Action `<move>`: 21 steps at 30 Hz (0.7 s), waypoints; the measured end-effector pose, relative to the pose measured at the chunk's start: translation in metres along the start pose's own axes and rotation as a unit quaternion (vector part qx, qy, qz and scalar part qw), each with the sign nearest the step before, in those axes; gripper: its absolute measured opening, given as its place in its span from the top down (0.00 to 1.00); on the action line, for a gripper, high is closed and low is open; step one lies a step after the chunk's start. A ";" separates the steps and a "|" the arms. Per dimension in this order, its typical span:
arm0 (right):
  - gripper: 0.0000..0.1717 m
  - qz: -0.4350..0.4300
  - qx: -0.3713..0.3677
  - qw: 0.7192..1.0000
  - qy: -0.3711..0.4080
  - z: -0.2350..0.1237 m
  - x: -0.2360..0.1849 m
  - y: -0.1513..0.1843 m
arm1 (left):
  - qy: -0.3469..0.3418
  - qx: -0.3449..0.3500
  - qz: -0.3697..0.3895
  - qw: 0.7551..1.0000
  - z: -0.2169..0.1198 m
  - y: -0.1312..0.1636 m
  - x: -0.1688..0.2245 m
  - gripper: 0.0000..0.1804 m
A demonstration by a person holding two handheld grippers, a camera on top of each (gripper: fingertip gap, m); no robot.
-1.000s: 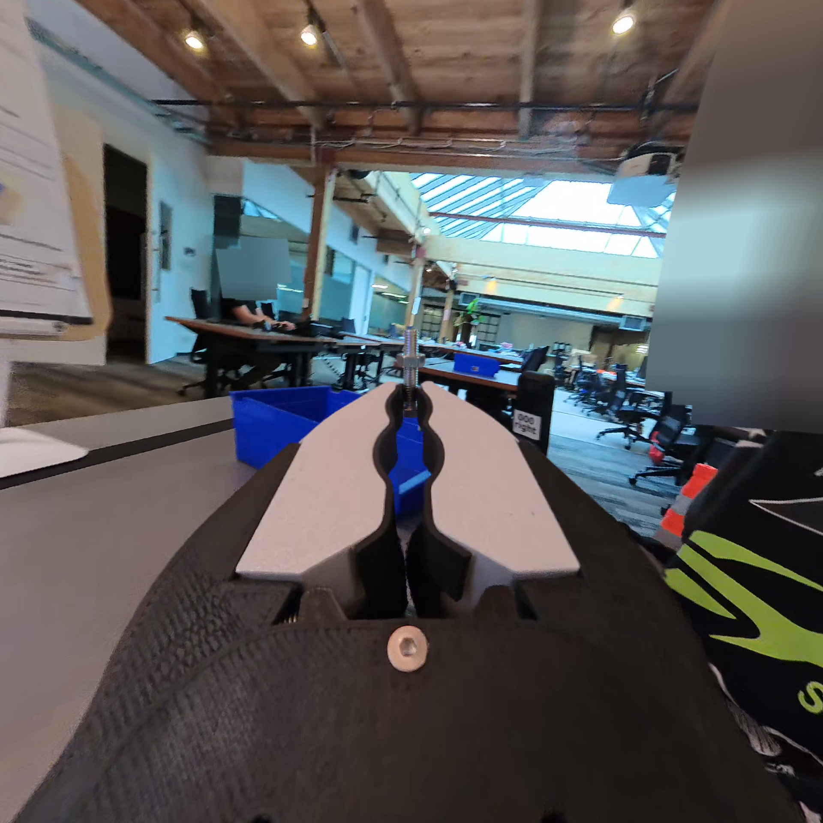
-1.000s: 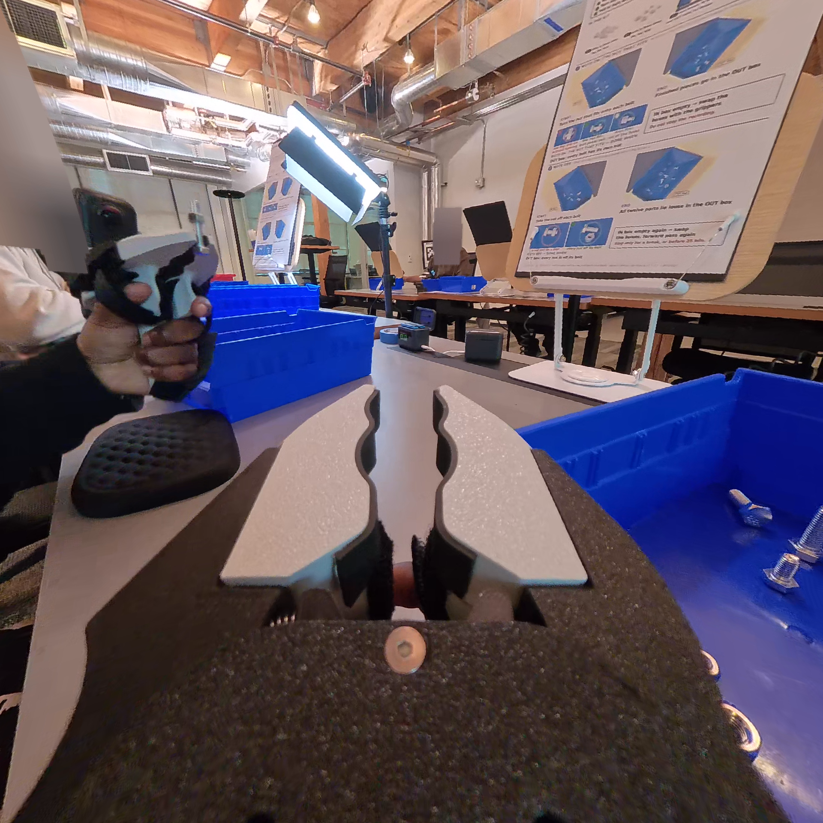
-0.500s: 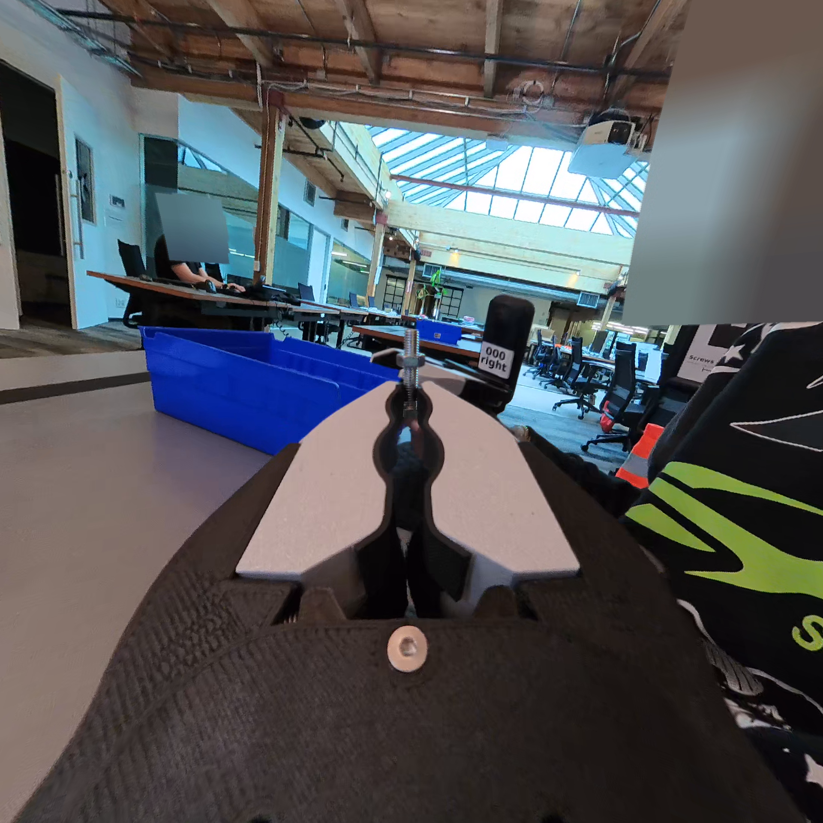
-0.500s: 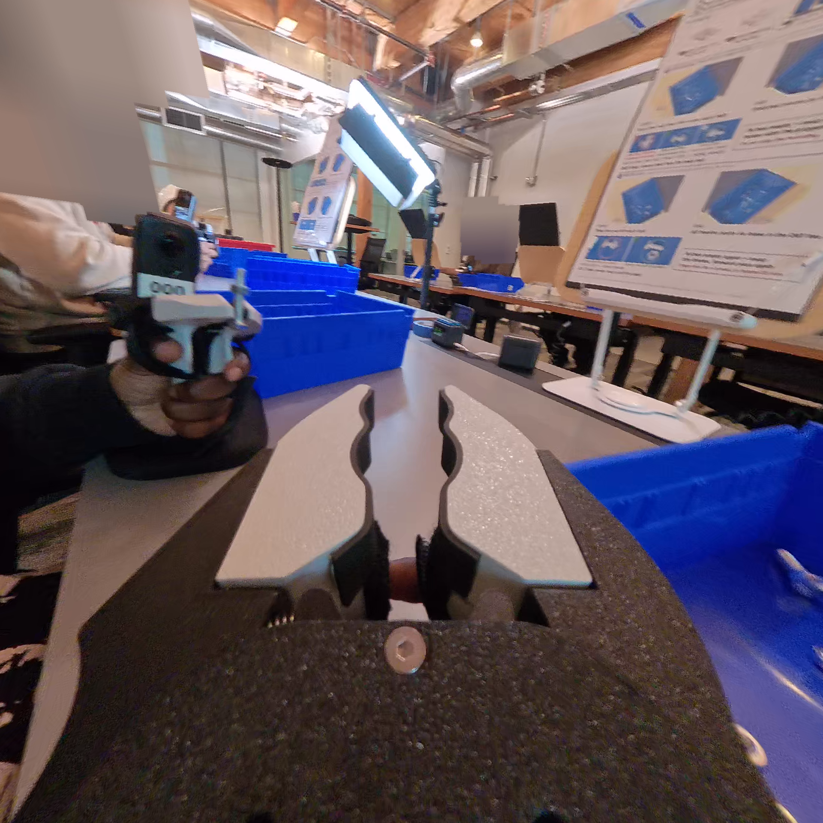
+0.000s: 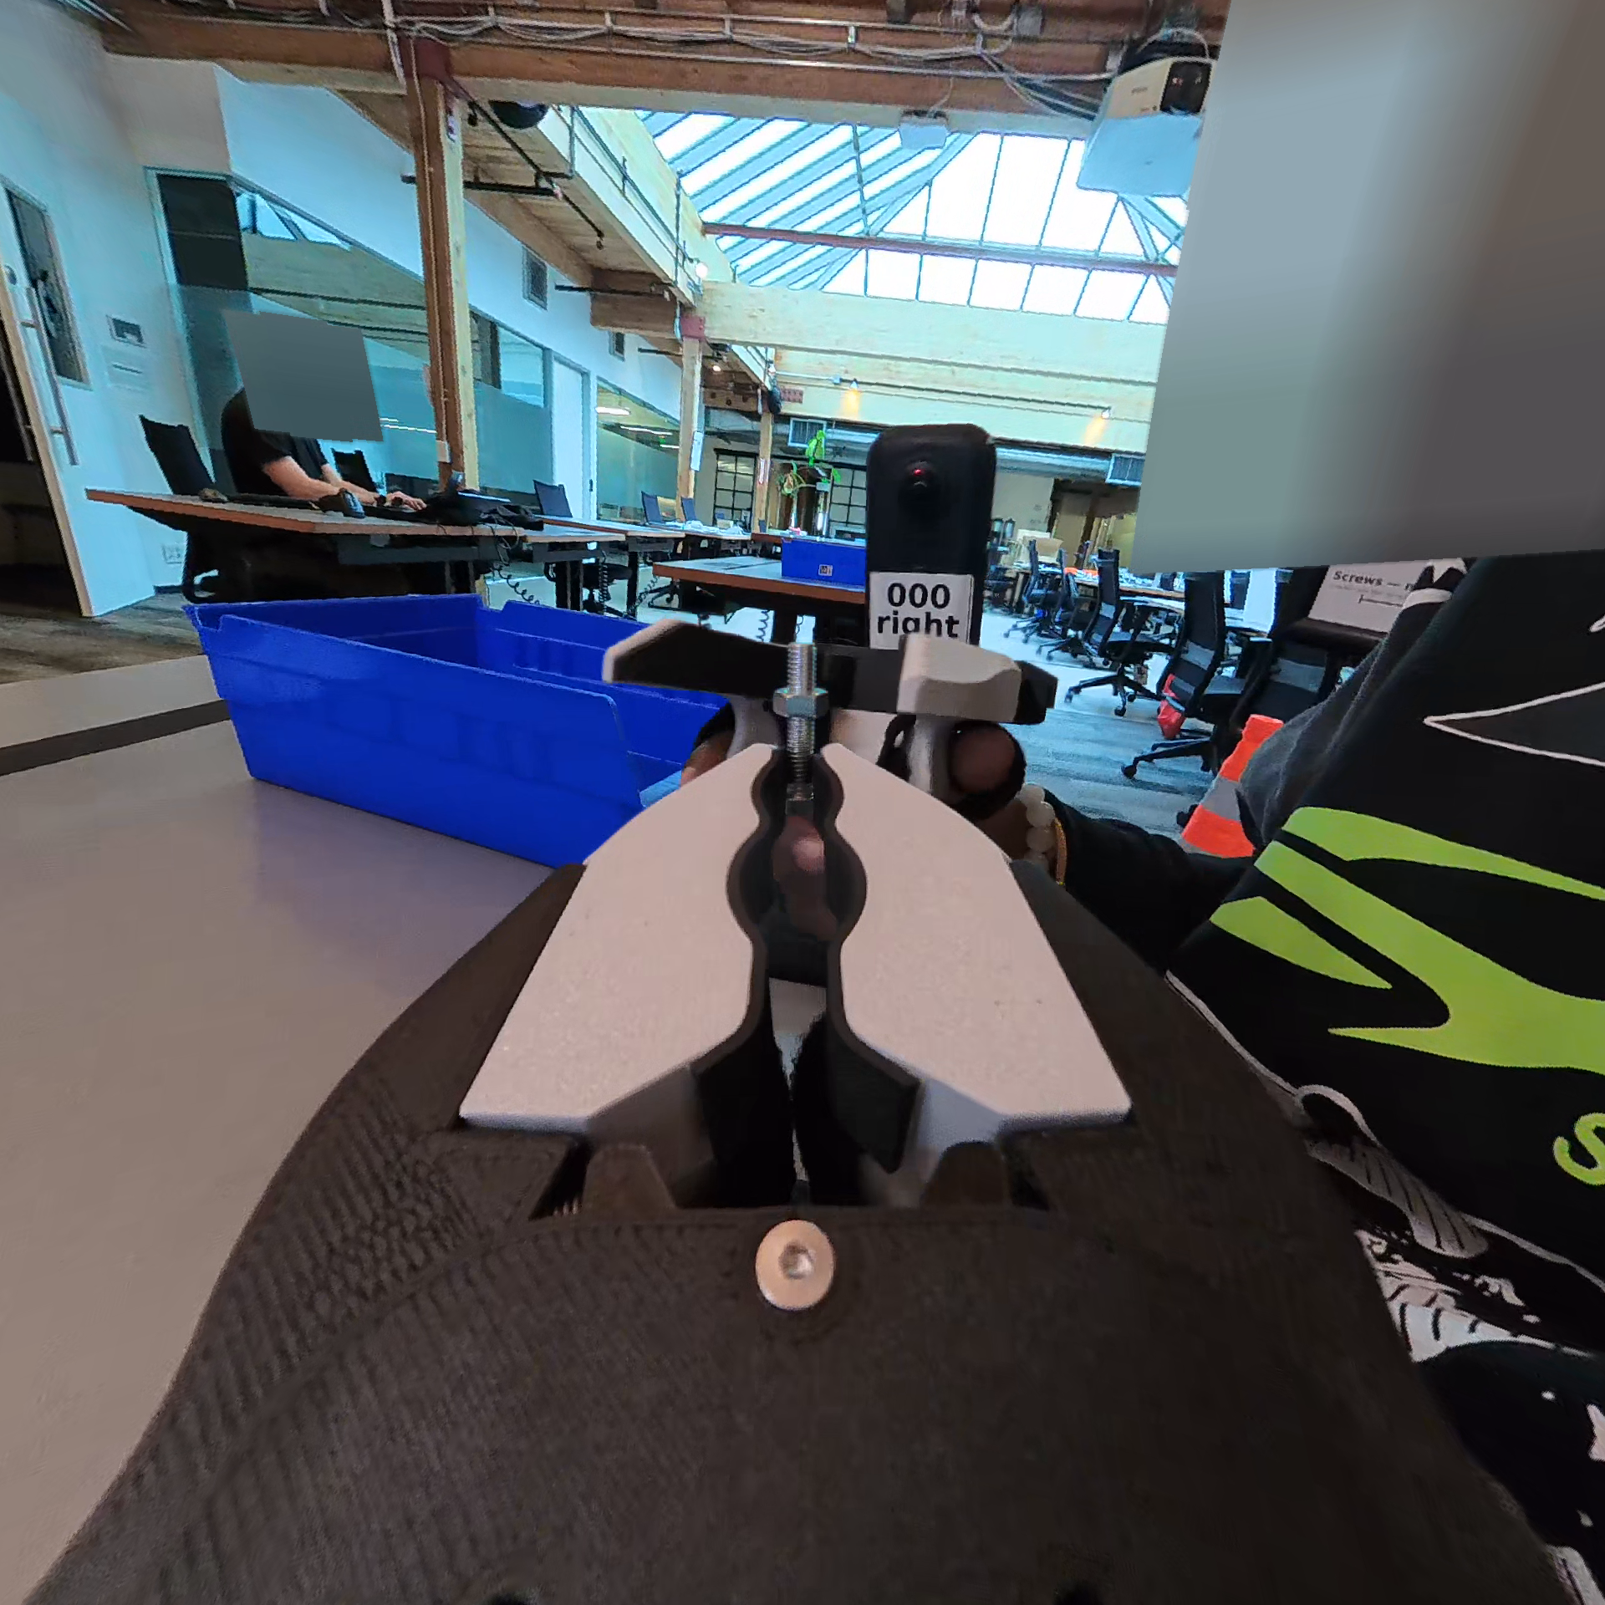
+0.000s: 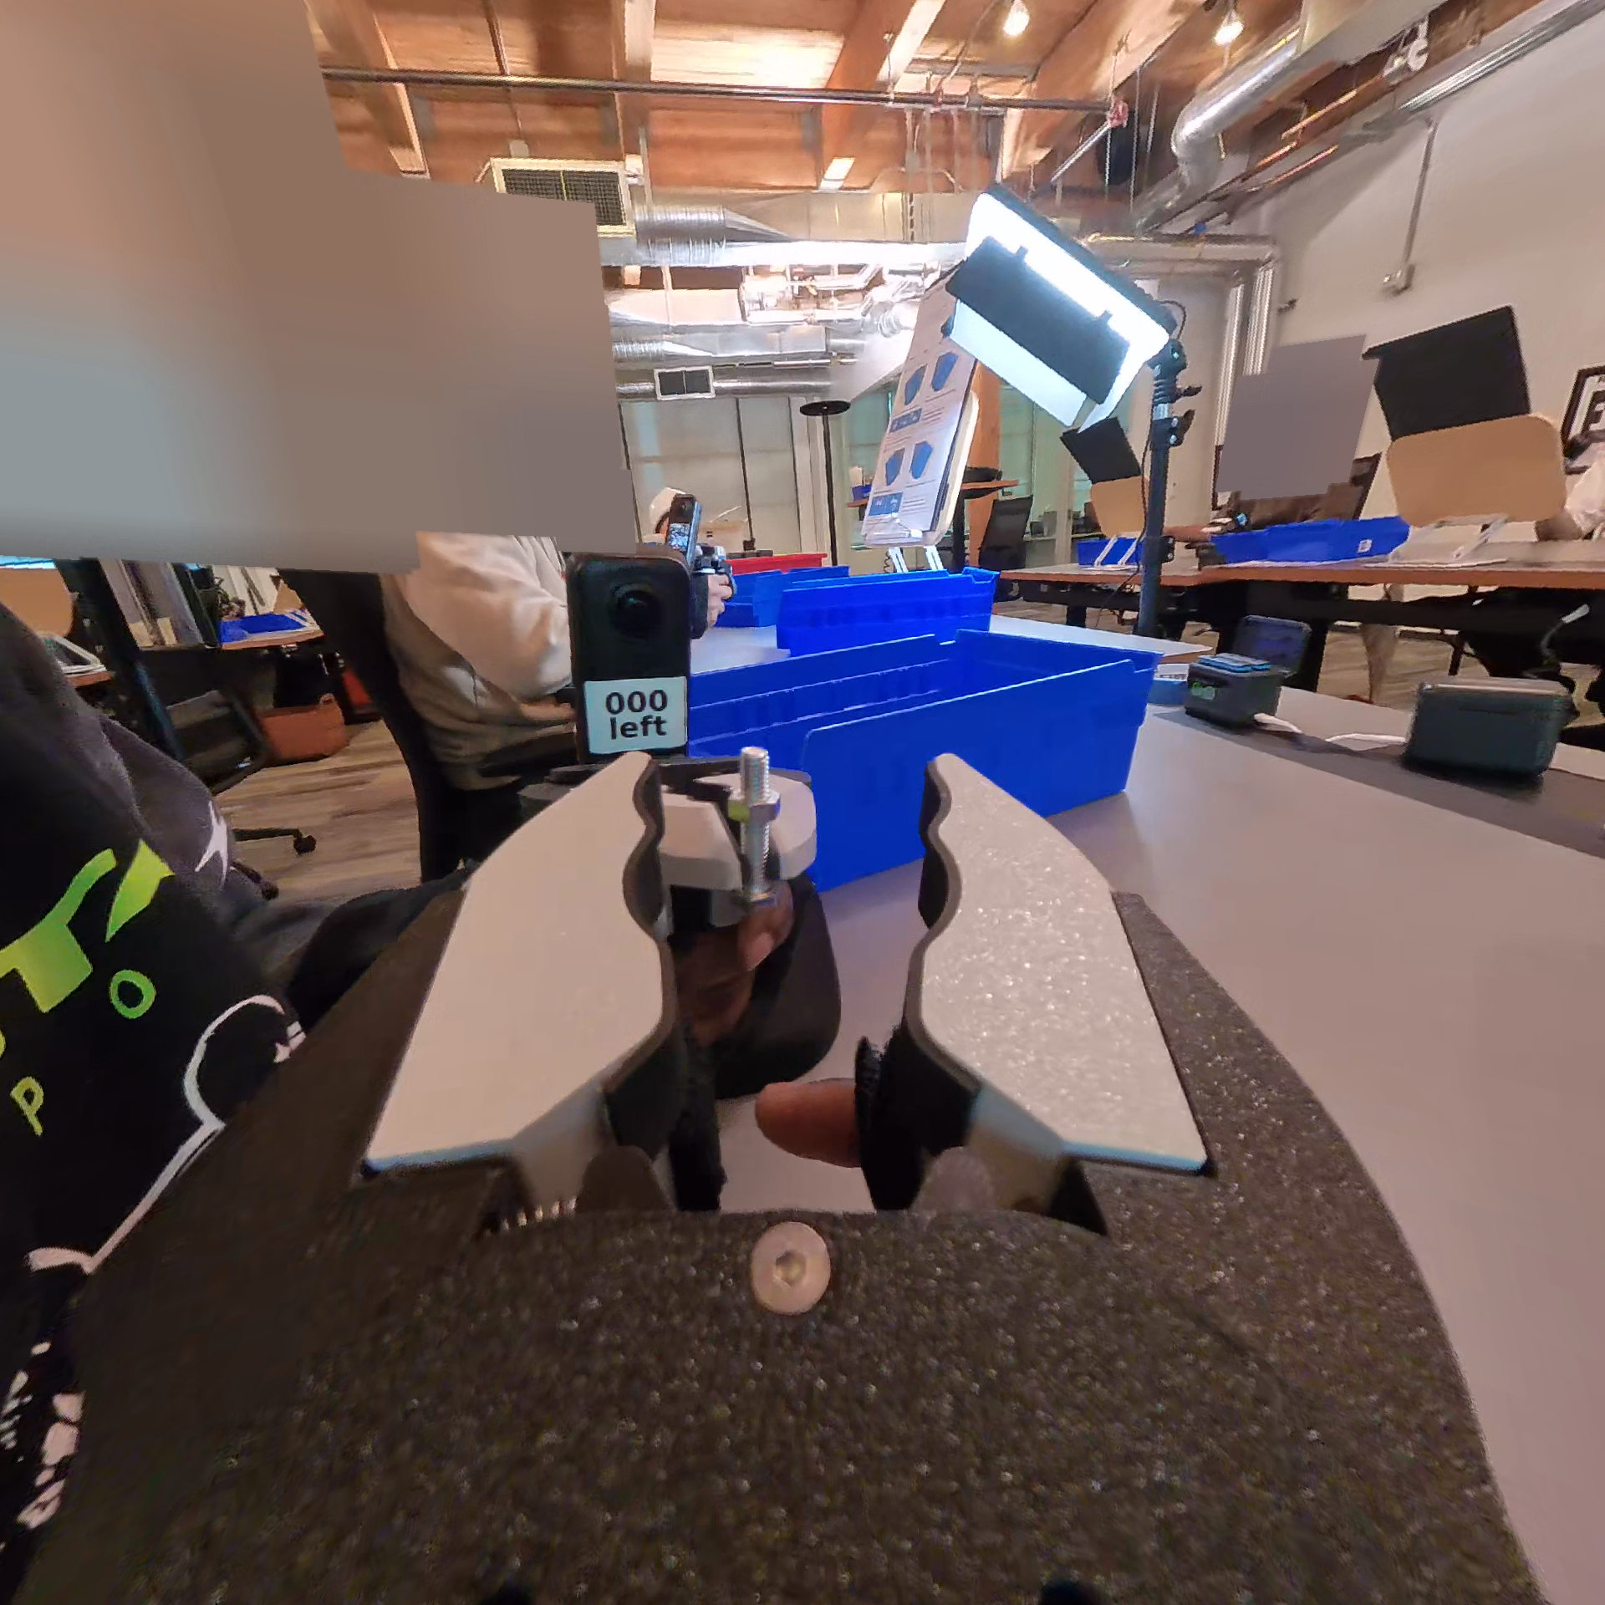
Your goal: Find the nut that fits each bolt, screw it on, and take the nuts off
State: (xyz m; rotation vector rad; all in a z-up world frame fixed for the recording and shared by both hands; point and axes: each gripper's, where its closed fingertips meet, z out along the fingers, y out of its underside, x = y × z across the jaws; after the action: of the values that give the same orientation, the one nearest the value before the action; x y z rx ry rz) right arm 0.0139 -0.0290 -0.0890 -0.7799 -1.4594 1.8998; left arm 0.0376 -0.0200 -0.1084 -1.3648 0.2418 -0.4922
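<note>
Over grey table, left gripper holds bolt upright, tip up

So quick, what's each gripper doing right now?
Left gripper: closed on a silver bolt with a nut threaded on it.
Right gripper: open wide, holding nothing, facing the bolt.

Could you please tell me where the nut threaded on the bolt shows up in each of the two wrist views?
Left wrist view: the nut sits centre, just above the left gripper, whose fingers pinch the bolt upright.
Right wrist view: the nut is left of centre, between the wide-open fingers of the right gripper, touching neither.
Shared landmark: the blue bin on the grey table.
</note>
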 end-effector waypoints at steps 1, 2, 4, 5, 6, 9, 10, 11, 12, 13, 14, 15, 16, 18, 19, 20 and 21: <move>0.67 0.001 -0.001 1.000 0.000 0.001 0.000 0.001 | 0.001 -0.001 0.001 1.000 0.000 0.000 0.000 0.97; 0.68 0.001 -0.002 1.000 0.002 0.001 0.001 0.002 | 0.002 -0.002 0.001 1.000 0.000 0.001 0.001 0.97; 0.69 0.000 -0.004 1.000 0.006 0.001 0.002 0.003 | 0.006 -0.004 0.001 1.000 0.001 0.001 0.002 0.97; 0.70 -0.001 -0.005 1.000 0.007 0.001 0.003 0.004 | 0.006 -0.005 0.002 1.000 0.001 0.001 0.002 0.97; 0.70 -0.002 -0.005 1.000 0.008 0.001 0.003 0.004 | 0.007 -0.006 0.002 1.000 0.001 0.002 0.002 0.97; 0.72 -0.007 -0.004 1.000 0.013 -0.001 0.005 0.004 | 0.010 -0.004 0.002 1.000 0.001 0.001 0.003 0.97; 0.72 -0.010 -0.005 1.000 0.014 -0.003 0.006 0.004 | 0.011 -0.002 0.001 1.000 0.001 0.001 0.003 0.97; 0.72 -0.013 -0.006 1.000 0.017 -0.005 0.008 0.003 | 0.011 -0.001 -0.001 1.000 0.001 0.000 0.003 0.97; 0.72 -0.015 -0.005 1.000 0.019 -0.008 0.008 0.002 | 0.010 0.000 -0.001 1.000 0.000 0.000 0.002 0.97; 0.72 -0.018 -0.006 1.000 0.019 -0.011 0.009 0.001 | 0.010 0.001 -0.002 1.000 0.000 0.000 0.002 0.97; 0.73 -0.021 -0.006 0.999 0.024 -0.016 0.011 0.000 | 0.009 0.001 -0.003 1.000 0.000 0.000 0.002 0.97; 0.79 -0.026 -0.003 0.999 0.039 -0.022 0.016 -0.002 | 0.013 0.004 -0.003 1.000 0.000 -0.001 0.003 0.97; 0.85 -0.033 0.004 0.998 0.056 -0.029 0.021 -0.005 | 0.015 0.005 -0.003 1.000 0.000 -0.001 0.004 0.97; 0.91 -0.036 0.021 0.997 0.070 -0.039 0.026 -0.012 | 0.014 0.004 -0.004 1.000 0.000 -0.001 0.003 0.97; 0.92 -0.032 0.029 0.997 0.068 -0.041 0.026 -0.015 | 0.014 0.004 -0.005 1.000 0.000 -0.001 0.003 0.97; 0.92 -0.030 0.033 0.997 0.063 -0.042 0.024 -0.017 | 0.013 0.005 -0.005 1.000 0.000 -0.001 0.003 0.97; 0.91 -0.028 0.033 0.997 0.056 -0.040 0.022 -0.017 | 0.014 0.005 -0.005 1.000 0.000 -0.001 0.003 0.97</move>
State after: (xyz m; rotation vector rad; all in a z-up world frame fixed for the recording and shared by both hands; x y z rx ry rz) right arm 0.0328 0.0157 -0.0832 -0.7944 -1.3305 1.8226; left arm 0.0399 -0.0220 -0.1067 -1.3498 0.2546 -0.5211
